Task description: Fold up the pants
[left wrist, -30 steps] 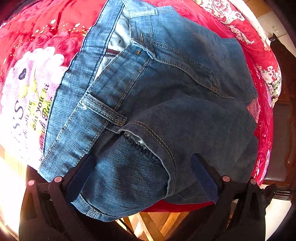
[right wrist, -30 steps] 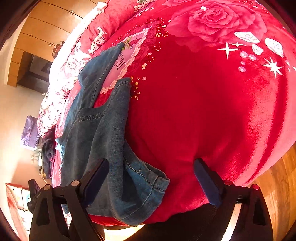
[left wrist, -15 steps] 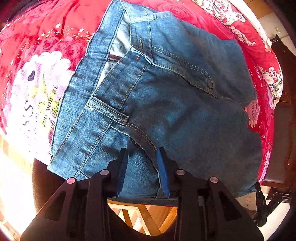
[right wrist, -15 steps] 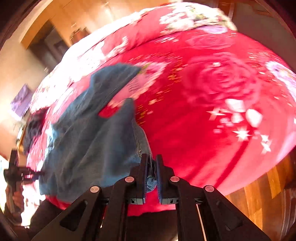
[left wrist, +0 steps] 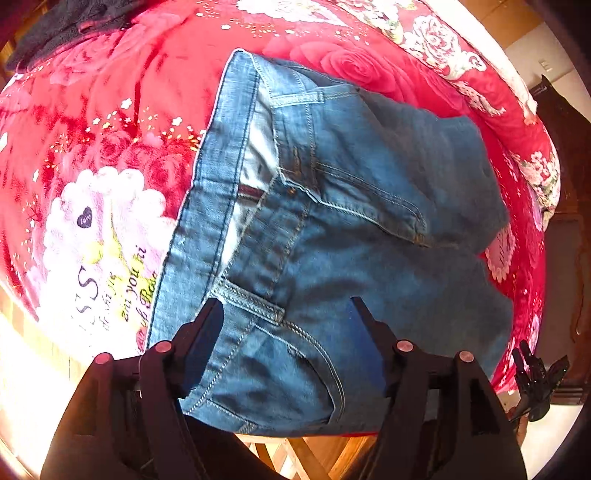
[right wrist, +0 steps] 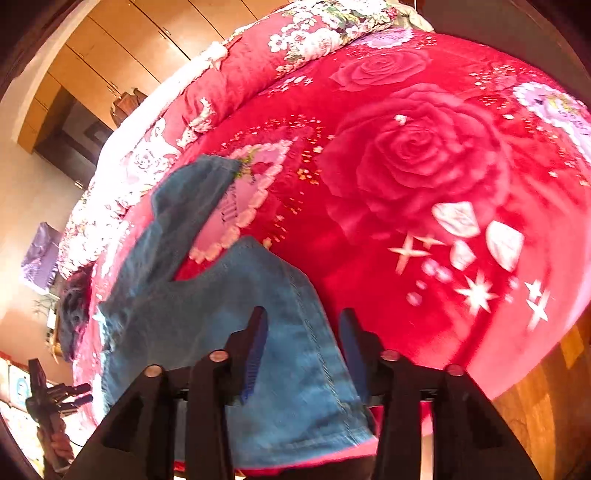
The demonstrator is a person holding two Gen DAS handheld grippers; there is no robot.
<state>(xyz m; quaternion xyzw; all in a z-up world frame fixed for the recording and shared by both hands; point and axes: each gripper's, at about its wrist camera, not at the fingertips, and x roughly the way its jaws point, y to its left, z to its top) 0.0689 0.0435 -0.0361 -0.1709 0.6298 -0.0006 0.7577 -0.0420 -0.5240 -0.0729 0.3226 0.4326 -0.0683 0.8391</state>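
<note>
Blue jeans point(left wrist: 332, 236) lie on a red rose-print blanket point(left wrist: 110, 110) on a bed. The left wrist view shows the waistband, fly and front pocket, with the waist near the bed's edge. My left gripper point(left wrist: 286, 325) is open, its fingers standing on either side of the pocket area just above the denim. In the right wrist view a jeans leg point(right wrist: 288, 350) runs toward the camera, its hem at the bed's edge. My right gripper point(right wrist: 303, 339) is open, straddling that leg. The other leg point(right wrist: 192, 192) lies further back.
The blanket point(right wrist: 424, 166) stretches wide to the right of the jeans. A wooden floor point(right wrist: 535, 406) lies below the bed's edge. Dark clothing point(left wrist: 66, 22) sits at the far corner. Wooden wardrobes point(right wrist: 110, 48) stand behind the bed.
Both grippers were shut on the jeans half a second ago and have now opened, letting the denim go. The jeans lie flatter and further onto the bed.
</note>
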